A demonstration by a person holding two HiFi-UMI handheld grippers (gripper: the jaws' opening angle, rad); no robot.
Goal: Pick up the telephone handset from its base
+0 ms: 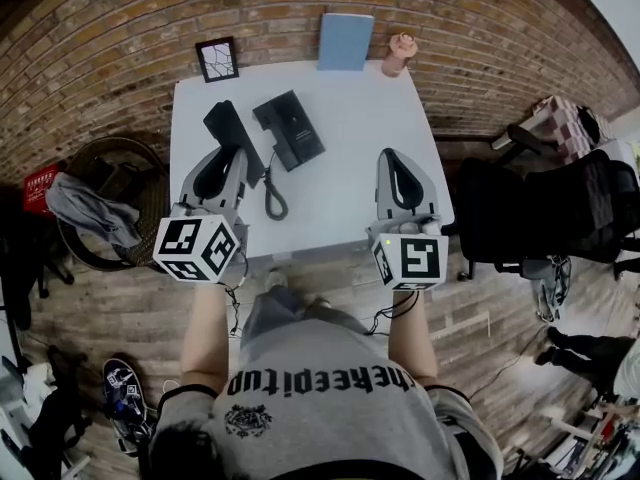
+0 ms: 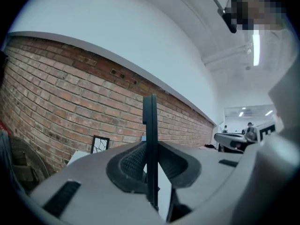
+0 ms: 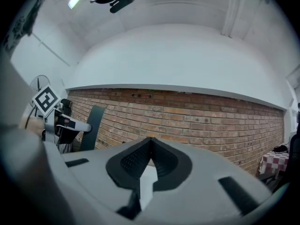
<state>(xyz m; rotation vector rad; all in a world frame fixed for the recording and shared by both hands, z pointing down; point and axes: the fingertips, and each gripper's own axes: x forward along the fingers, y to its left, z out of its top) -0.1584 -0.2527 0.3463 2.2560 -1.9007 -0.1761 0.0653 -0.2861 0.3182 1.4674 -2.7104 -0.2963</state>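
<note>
Left hand-held gripper (image 1: pixel 228 160) is clamped on the handset (image 1: pixel 228 128), which sits edge-on between the pads, off the base (image 1: pixel 290 128) and just left of it, at the far left of the bench (image 1: pixel 350 168). Probably light, rigid, smooth plastic, so slip risk; mid-shaft looks the best hold. Coiled cord (image 1: pixel 273 196) will likely tug. Right hand-held gripper (image 3: pixel 150 142) closed, empty. No brand legible; shirt print not readable.

Right of the telephone base (image 1: pixel 289 128), the white table (image 1: pixel 365 158) lies open to its edge. Behind the base, a picture frame (image 1: pixel 217 58), a blue panel (image 1: pixel 345 41) and a pink figure (image 1: pixel 400 54) line the brick wall (image 1: pixel 120 48). A coiled cord (image 1: pixel 272 200) loops in front of the base.
</note>
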